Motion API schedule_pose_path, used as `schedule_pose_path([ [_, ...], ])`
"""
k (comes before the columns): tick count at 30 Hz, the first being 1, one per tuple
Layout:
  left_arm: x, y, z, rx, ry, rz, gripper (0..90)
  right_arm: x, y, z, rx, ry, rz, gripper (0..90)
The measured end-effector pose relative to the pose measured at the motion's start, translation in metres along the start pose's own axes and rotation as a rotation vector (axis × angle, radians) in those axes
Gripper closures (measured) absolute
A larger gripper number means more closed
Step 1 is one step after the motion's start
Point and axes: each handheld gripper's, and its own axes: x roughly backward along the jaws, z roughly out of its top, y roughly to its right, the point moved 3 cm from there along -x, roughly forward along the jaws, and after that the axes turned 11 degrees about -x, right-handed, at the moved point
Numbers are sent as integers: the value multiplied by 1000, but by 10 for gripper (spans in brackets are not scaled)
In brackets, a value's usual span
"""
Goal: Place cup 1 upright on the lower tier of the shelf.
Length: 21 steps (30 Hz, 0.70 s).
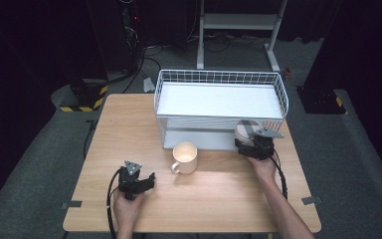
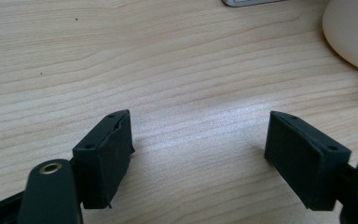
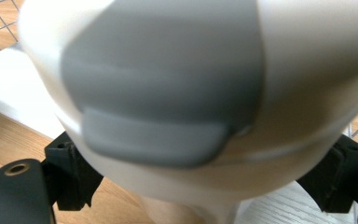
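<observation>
Filling the right gripper view, a white lidded container with a grey flip tab sits between the right gripper's wide-set jaws; whether the pads press it cannot be told. It stands at the tabletop's right edge, against the wire rack. Squaring the jaws keeps it upright. Near the front-left corner, the left gripper rests half-open, empty, level.

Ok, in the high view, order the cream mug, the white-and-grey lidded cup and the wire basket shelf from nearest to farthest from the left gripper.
From the left gripper:
1. Cream mug, just up and right.
2. Wire basket shelf, behind the mug.
3. White-and-grey lidded cup, far right, at the right gripper.
</observation>
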Motion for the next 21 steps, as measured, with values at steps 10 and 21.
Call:
schedule_pose_path([
  [10, 0, 0, 0, 0, 0, 0, 233, 7, 1, -4, -9, -40, -14, 139],
  [21, 0, 0, 0, 0, 0, 0, 233, 14, 4, -20, 7, -57, -23, 215],
])
